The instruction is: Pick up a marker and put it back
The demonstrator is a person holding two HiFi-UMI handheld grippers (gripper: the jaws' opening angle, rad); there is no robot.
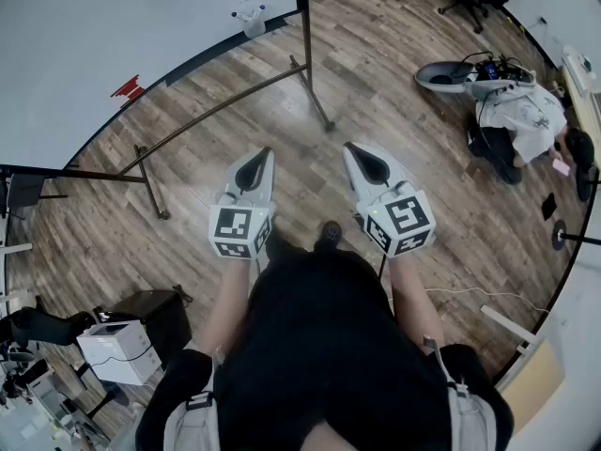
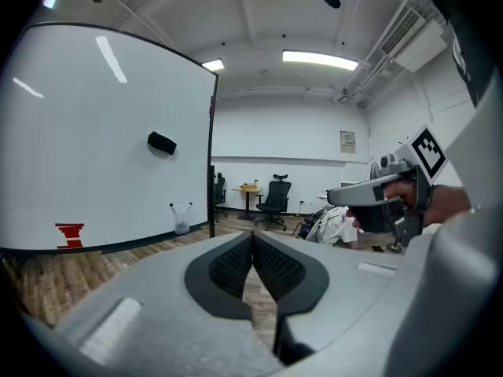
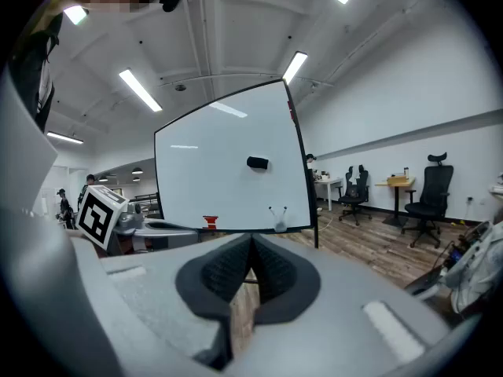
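Head view looks steeply down; both gripper views share the whiteboard (image 3: pixel 228 171) ahead.

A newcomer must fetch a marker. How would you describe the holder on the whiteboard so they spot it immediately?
Find the big whiteboard on its stand. At its bottom edge, near the right corner, sits a small pale cup with two thin sticks poking up in a V. Only it has sticks; the black eraser sits higher, the red mark further left.

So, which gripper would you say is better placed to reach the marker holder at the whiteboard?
Probably the left gripper: the marker holder lies almost straight ahead of it; the right gripper stands farther aside. Both are shut.
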